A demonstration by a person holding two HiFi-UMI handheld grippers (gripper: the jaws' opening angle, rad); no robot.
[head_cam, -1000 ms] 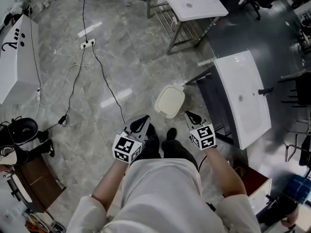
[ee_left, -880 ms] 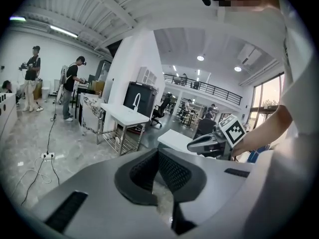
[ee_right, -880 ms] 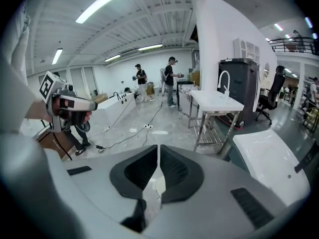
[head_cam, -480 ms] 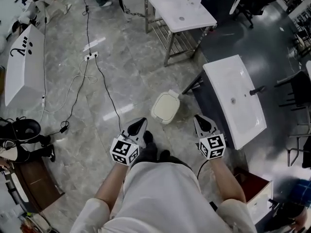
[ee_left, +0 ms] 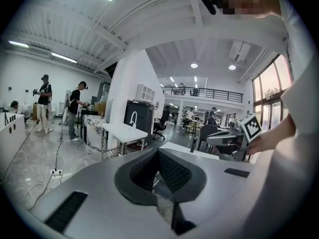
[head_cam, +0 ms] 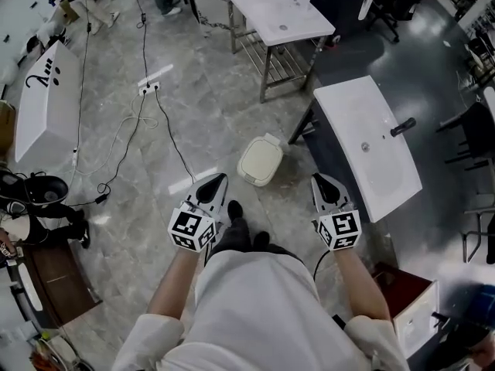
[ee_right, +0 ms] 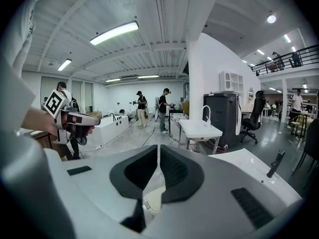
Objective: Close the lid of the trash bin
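Observation:
The trash bin [head_cam: 259, 161] is a small cream box on the grey stone floor, just ahead of the person's feet. Its lid lies flat on top. My left gripper [head_cam: 217, 180] hangs to the bin's near left, clear of it, jaws together and holding nothing. My right gripper [head_cam: 319, 181] hangs to the bin's near right, also apart from it and shut on nothing. In the left gripper view the pads [ee_left: 169, 171] meet at the tip of my left gripper [ee_left: 158, 156]. Below the closed jaws of my right gripper [ee_right: 158, 153], a piece of the bin [ee_right: 152, 199] shows.
A white sink basin [head_cam: 367, 145] on a dark stand is close on the bin's right. A white metal-legged table [head_cam: 282, 10] stands beyond. Cables and a power strip [head_cam: 155, 87] trail over the floor at left, near a white tub [head_cam: 42, 103]. People stand far off.
Both grippers have drawn back and spread wider from the bin's sides. The bin now sits farther ahead of them; its lid looks the same throughout.

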